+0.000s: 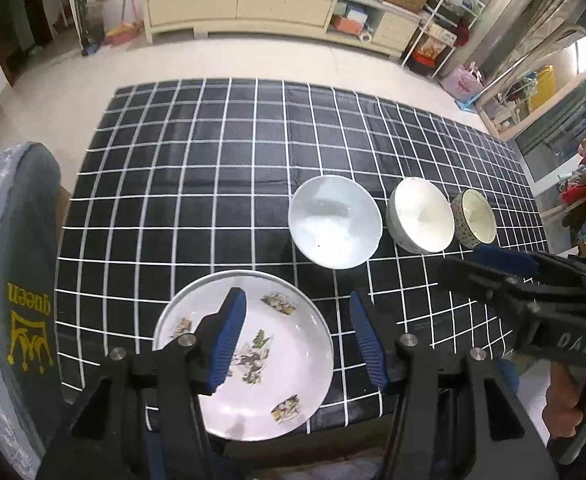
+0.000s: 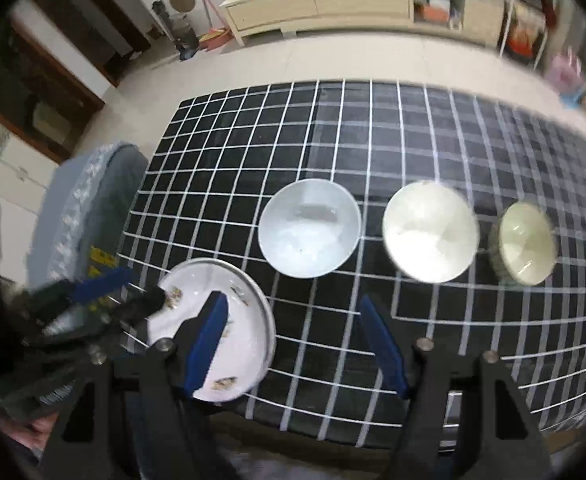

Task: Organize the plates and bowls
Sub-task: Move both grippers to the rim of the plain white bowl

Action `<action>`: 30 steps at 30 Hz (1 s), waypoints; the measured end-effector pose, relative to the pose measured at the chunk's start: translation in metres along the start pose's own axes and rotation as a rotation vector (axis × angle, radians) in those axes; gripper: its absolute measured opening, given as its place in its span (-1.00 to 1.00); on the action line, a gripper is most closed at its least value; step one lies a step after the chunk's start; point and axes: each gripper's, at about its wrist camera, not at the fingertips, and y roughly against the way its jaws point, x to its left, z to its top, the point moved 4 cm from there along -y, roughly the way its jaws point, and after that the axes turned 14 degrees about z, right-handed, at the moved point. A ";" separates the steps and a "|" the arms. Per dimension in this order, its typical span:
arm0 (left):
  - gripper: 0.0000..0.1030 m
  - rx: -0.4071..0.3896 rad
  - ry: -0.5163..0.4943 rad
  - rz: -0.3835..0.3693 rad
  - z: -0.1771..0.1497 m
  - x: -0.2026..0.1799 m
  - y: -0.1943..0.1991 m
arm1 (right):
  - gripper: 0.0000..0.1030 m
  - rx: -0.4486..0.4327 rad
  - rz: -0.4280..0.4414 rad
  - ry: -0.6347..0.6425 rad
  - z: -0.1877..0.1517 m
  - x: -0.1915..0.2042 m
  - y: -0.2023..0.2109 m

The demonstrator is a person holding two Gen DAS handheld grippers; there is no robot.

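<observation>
Hovering above the near edge of the checked black tablecloth [image 1: 221, 168], left gripper [image 1: 297, 336] spread wide, blue pads parted and gripping nothing. Lying flat directly below it, a white plate [image 1: 293, 360] with small painted figures, set close to the near table edge; left pad crossing over the plate's middle, right pad [image 1: 367, 344] sitting beyond its right rim over bare cloth.

Reaching in at the far right of the left wrist view, right gripper [image 1: 505, 262], one blue pad showing near the patterned bowl — jaw gap not readable from there. Showing clearly in its own view though: right gripper [image 2: 297, 344] also wide apart and empty, poised over the cloth just right of the plate [image 2: 249, 344], left pad overlapping the plate's right portion. Blurring somewhat, this view, especially toward the edges.

Standing upright in a row farther back on the cloth, three bowls, well apart from both grippers: largest white bowl [image 1: 335, 222] on the left, a slightly smaller white bowl [image 1: 421, 216] just beside it, and a small patterned bowl [image 1: 475, 220] with a cream interior at the right end. Sitting beside the table's left side, a grey cushioned chair [image 1: 21, 248] bearing a yellow crown and the word "queen".
</observation>
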 end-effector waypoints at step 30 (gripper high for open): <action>-0.53 0.156 -0.012 -0.006 0.063 -0.023 -0.137 | -0.33 0.119 -0.120 -0.065 0.056 -0.078 -0.094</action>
